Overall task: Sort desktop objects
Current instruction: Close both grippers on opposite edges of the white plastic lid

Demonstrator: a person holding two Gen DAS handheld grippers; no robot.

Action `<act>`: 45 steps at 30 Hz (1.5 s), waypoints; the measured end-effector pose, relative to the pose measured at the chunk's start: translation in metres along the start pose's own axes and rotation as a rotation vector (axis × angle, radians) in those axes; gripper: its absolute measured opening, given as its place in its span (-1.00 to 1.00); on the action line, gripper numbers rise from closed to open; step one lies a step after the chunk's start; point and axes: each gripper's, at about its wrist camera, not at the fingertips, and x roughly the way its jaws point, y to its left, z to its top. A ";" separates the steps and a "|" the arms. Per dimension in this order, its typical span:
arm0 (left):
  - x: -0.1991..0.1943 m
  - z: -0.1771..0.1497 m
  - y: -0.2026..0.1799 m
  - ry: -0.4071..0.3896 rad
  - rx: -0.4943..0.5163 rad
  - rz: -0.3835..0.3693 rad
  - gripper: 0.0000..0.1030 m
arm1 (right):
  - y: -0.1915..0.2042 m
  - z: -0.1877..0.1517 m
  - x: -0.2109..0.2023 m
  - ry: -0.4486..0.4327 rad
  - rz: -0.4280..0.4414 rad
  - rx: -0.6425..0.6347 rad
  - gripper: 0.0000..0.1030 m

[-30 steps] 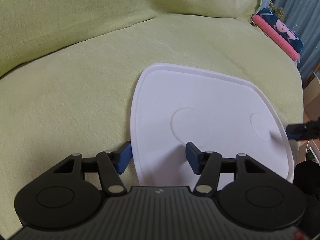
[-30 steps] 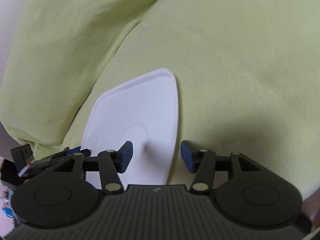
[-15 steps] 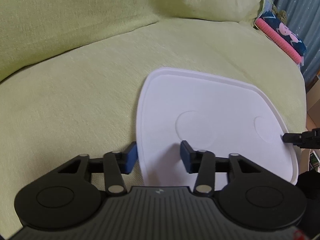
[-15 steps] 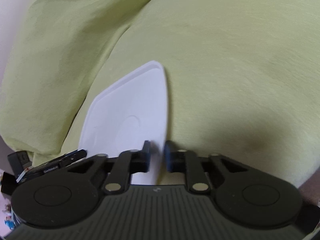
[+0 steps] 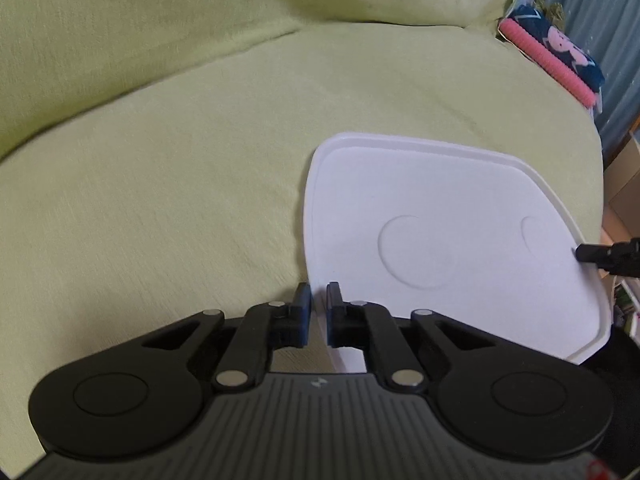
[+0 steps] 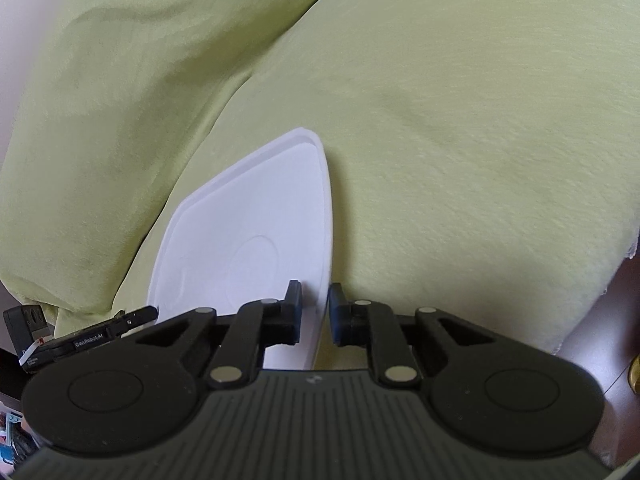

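Now both grippers, left gripper (image 5: 319,312) and right gripper (image 6: 315,312), clamp opposite rims of the white tray (image 5: 448,216) on the green cushion (image 5: 180,200); lift level, evenly, keeping it flat.

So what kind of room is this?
Probably a living room or bedroom at home: a soft yellow-green fabric sofa or bed, a flat white plastic tray on it, a pink-edged cushion behind.

Tray (image 5: 460,208) on sofa cushion (image 5: 180,200)
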 end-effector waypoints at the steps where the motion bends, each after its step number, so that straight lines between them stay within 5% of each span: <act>1: 0.000 0.000 0.001 0.002 -0.012 -0.005 -0.90 | -0.002 0.000 -0.001 -0.002 0.000 0.003 -0.76; 12: 0.000 0.006 0.001 0.032 0.003 -0.017 -0.91 | -0.021 -0.002 0.005 0.048 0.032 0.040 -0.78; 20: -0.005 0.005 -0.002 0.023 -0.026 -0.045 -0.91 | -0.011 -0.001 -0.009 -0.010 0.025 0.007 -0.78; 27: 0.010 0.006 0.019 0.104 -0.148 -0.179 -0.90 | -0.017 -0.001 -0.018 -0.015 0.001 0.010 -0.78; 31: 0.021 0.010 0.036 0.140 -0.232 -0.284 -0.72 | -0.029 -0.004 -0.012 0.019 0.008 0.036 -0.77; 45: -0.008 0.015 0.004 0.062 -0.093 -0.245 -0.69 | -0.033 -0.007 -0.029 -0.022 0.032 0.048 -0.76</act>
